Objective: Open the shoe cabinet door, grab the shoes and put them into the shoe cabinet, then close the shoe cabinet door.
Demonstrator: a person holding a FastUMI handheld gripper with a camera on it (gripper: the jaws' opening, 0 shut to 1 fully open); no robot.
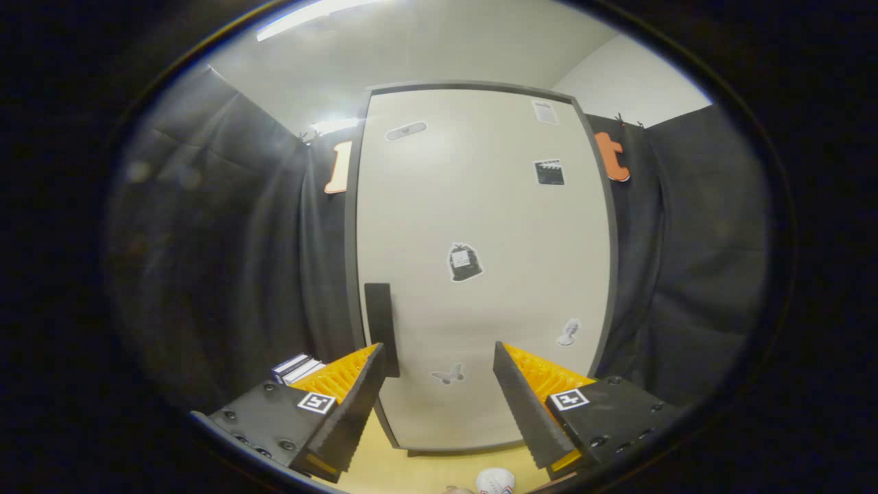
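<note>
The shoe cabinet door (480, 226) is a tall pale panel with a dark frame, standing closed straight ahead of me. Several small stickers are scattered over it. A dark vertical handle (381, 322) sits near the door's left edge, just above and beyond my left finger. My gripper (439, 353) is open, its two fingers spread wide in front of the lower part of the door with nothing between them. Part of a white shoe (495, 481) shows on the floor below the fingers.
Black cloth walls (226, 261) hang on both sides of the cabinet. A small stack of white and dark boxes (296, 368) sits on the floor left of the cabinet, behind my left finger. The floor (398, 466) is light wood.
</note>
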